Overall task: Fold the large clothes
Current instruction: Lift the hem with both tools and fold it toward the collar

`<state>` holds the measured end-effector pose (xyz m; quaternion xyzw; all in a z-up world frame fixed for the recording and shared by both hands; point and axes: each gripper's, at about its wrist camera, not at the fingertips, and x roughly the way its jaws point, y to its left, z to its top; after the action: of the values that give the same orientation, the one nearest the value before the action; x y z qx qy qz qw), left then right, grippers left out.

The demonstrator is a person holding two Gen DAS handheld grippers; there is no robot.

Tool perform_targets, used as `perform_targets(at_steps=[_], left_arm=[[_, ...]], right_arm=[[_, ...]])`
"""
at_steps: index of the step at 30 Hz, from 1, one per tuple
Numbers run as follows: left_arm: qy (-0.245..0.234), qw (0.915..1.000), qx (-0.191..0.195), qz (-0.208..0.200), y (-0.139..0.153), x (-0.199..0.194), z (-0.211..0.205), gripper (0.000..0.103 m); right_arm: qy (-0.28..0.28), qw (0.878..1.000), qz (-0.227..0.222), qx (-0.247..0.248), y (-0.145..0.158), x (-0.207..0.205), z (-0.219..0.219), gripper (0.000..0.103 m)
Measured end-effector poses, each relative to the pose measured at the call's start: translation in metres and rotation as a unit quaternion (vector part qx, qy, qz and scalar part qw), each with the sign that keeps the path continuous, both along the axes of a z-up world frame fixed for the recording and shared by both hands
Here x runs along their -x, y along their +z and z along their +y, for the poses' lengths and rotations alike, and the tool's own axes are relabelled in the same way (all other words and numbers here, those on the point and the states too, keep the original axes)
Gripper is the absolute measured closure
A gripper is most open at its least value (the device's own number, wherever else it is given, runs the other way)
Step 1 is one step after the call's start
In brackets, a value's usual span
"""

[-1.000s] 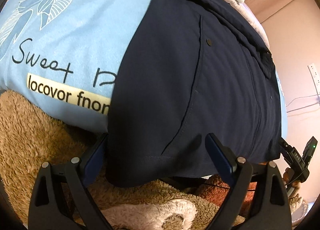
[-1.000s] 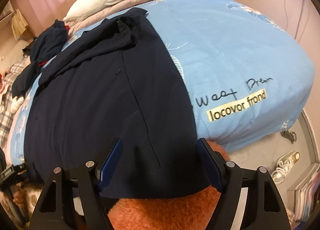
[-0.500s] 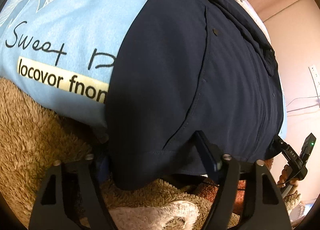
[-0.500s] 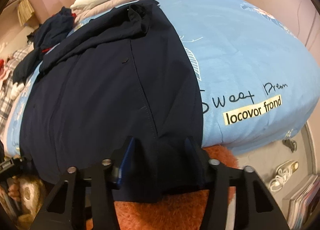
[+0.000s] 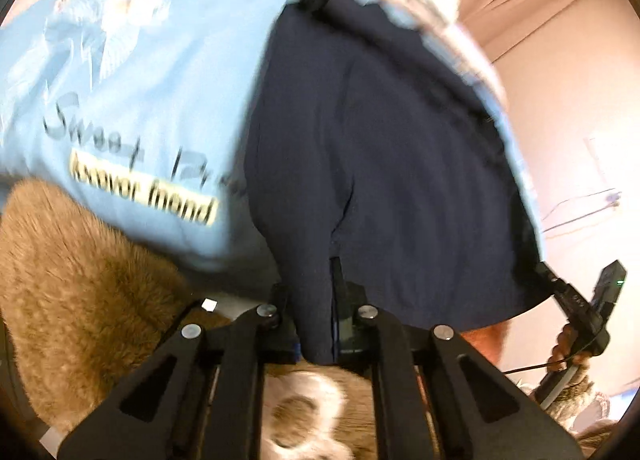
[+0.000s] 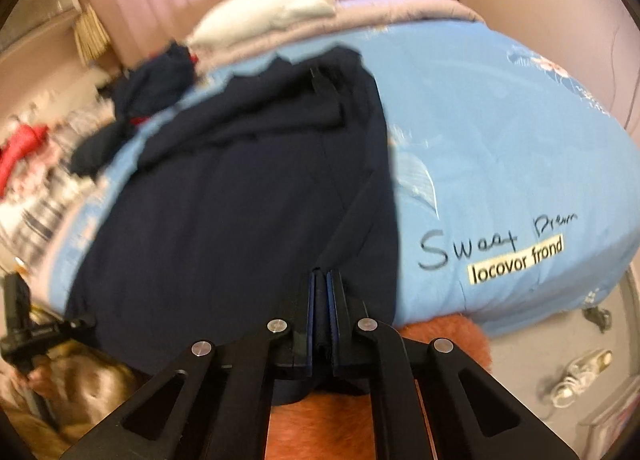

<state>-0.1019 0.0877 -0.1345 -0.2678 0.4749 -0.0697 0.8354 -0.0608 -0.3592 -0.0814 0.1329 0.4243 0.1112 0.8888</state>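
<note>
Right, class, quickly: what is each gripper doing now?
Left gripper: closing on the hem of the navy garment.
Right gripper: shut on the same garment's hem.

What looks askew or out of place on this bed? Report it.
The navy garment is not lying flat: its far end is bunched in loose folds. A second dark garment lies crumpled beside the white pillow. Both grippers, left and right, grip the near hem, the left's jaws closing.

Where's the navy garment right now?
The navy garment lies spread on the blue bedspread, left of its lettering in the right wrist view, with the near hem pinched by the left gripper and right gripper.
</note>
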Motion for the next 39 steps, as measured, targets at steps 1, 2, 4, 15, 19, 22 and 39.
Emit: perform_targets(at_steps=[1, 2, 4, 15, 19, 22, 39], left_arm=[[-0.002, 0.9998, 0.006, -0.021, 0.013, 0.004, 0.001, 0.095], [-0.002, 0.9990, 0.011, -0.044, 0.027, 0.009, 0.001, 0.095], [0.000, 0.9971, 0.011, -0.075, 0.046, 0.017, 0.004, 0.096], [0.003, 0.9926, 0.017, -0.120, 0.068, 0.033, 0.008, 0.099], [0.006, 0.9949, 0.020, -0.099, 0.057, 0.019, 0.008, 0.098], [0.008, 0.9963, 0.018, -0.084, 0.048, 0.013, 0.011, 0.098], [0.021, 0.9996, 0.019, 0.004, -0.006, -0.014, 0.025, 0.036]], right_arm=[[0.001, 1.000, -0.011, -0.011, 0.008, 0.003, -0.002, 0.096], [0.003, 0.999, -0.024, -0.022, 0.017, 0.007, -0.004, 0.096], [0.005, 0.998, -0.048, -0.031, 0.033, 0.013, -0.007, 0.096], [-0.016, 0.997, -0.062, -0.031, 0.040, 0.018, -0.009, 0.096], [-0.021, 0.998, -0.056, -0.021, 0.034, 0.014, -0.009, 0.096], [-0.025, 0.999, -0.040, -0.017, 0.026, 0.009, -0.008, 0.096], [-0.094, 0.993, 0.075, -0.008, -0.029, 0.002, -0.036, 0.049]])
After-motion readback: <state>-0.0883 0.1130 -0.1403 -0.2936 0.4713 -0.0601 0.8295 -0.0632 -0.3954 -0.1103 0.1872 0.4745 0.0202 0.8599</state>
